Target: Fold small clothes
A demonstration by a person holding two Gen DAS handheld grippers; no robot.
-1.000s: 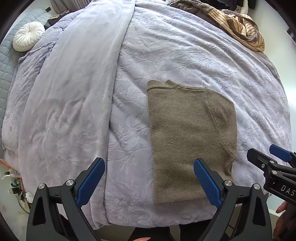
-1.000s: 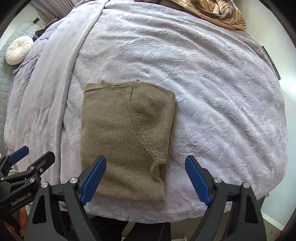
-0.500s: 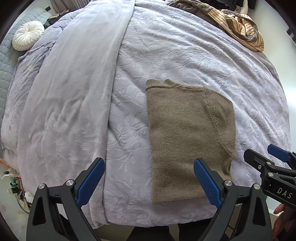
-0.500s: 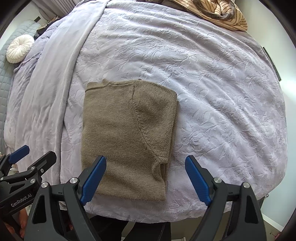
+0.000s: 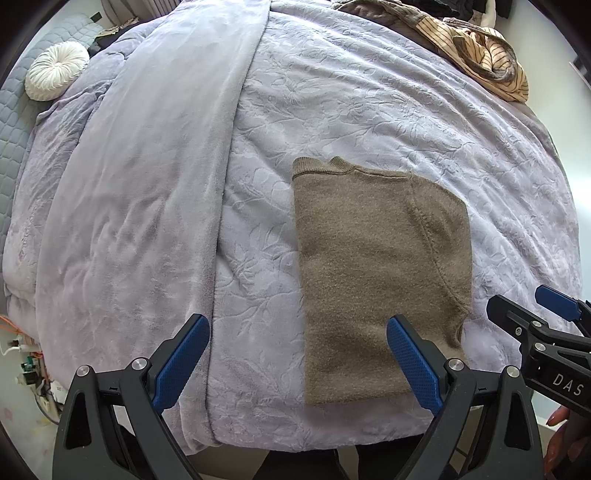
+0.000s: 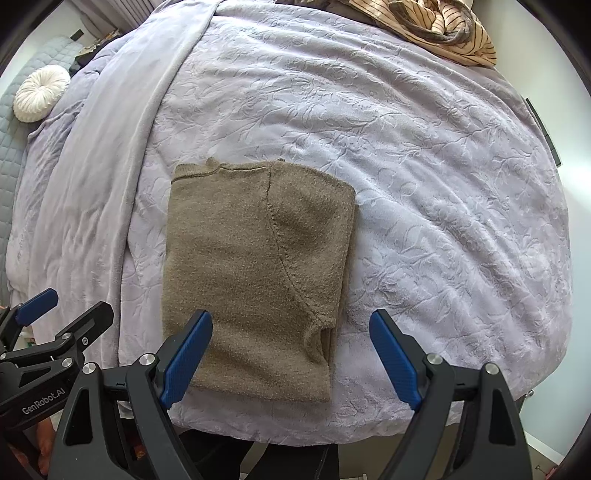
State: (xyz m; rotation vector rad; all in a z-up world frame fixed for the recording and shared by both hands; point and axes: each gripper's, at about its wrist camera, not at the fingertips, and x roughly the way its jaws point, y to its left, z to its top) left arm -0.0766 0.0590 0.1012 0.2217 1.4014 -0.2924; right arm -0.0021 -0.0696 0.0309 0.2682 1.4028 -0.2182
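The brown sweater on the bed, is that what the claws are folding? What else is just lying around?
For the job:
- brown sweater, partly folded flat on the lilac bedspread
- left claw, open, holding nothing
- right claw, open, holding nothing

Just lying about:
- striped garment, bunched at the far edge
- round white cushion

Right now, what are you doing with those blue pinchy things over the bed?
A person holds two tongs above a bed, folding small clothes. The brown sweater lies folded on the lilac blanket. The left tongs and right tongs both hang open over it, gripping nothing. A striped garment sits crumpled at the far edge.
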